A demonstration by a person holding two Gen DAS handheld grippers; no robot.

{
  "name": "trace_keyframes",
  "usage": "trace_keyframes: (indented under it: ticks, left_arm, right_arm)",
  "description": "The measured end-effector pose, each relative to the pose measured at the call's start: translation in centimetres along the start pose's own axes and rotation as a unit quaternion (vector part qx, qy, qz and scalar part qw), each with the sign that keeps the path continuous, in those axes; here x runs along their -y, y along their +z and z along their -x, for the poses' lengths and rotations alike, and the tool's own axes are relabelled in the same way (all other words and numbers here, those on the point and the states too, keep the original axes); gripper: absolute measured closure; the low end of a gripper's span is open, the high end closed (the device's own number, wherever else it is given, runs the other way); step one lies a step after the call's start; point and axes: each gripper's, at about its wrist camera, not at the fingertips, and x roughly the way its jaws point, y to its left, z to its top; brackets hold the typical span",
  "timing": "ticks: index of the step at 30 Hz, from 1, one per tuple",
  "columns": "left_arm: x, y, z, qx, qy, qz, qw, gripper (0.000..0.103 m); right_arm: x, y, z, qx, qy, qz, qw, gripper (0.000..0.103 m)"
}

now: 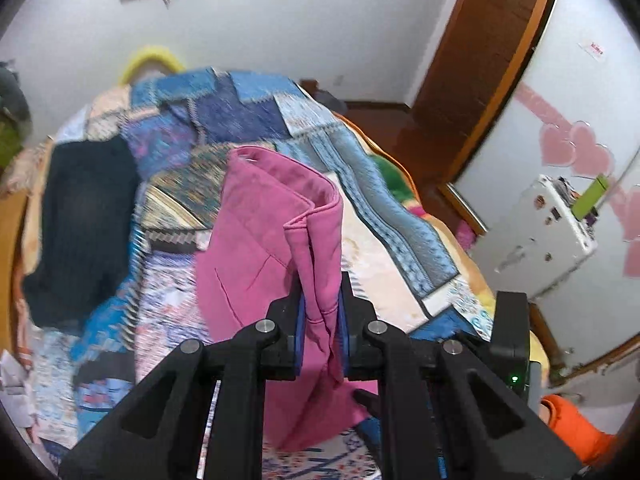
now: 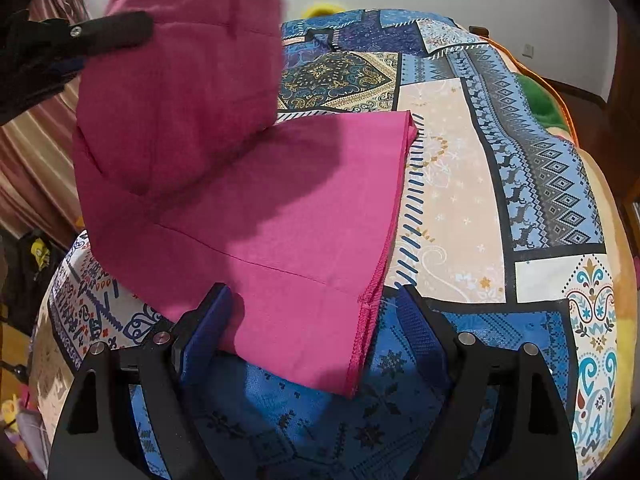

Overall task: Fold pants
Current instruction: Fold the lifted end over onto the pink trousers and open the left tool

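The left tongs (image 1: pixel 322 320) are pinching the pink pants (image 2: pixel 280 216) by a raised end at the left, while the right tongs (image 2: pixel 316 320) are sitting spread around the near hem lying flat on the bed (image 2: pixel 460 184), long axis running far-left.

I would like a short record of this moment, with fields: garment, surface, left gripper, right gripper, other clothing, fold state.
garment: pink pants
surface: bed with patchwork bedspread
left gripper: left gripper shut on the pants' hem, holding that end lifted above the bed
right gripper: right gripper open, jaws either side of the pants' end lying flat on the bed
other clothing: dark garment lying on the bed, apart from the pants
fold state: not yet finished; one end raised, the other flat
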Motion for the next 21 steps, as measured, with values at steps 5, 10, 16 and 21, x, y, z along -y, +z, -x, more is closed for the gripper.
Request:
trace_keyframes:
  ticks: [5,10,16,21]
  left_arm:
    - [0.9,-0.8,-2.3,-0.043,-0.025,-0.003,0.9988,0.089]
    - [1.8,-1.5,-3.5,-0.078,-0.040,-0.010,0.9961,0.080]
    - [1.8,-1.6,-2.4,-0.078,-0.033,-0.012,0.9963,0.066]
    - [0.2,-0.3,-0.6,-0.043,0.007,-0.027,0.9987,0.050]
  right_arm:
    - [0.0,0.0,0.0,0.000,0.002,-0.002,1.000,0.022]
    - [0.0,-0.1,0.0,0.000,0.002,-0.003,1.000,0.022]
    - [0.1,-0.1,0.1,0.001,0.001,-0.006,1.000,0.022]
    - [0.2,-0.4,0.7,0.004,-0.006,-0.005,1.000,0.022]
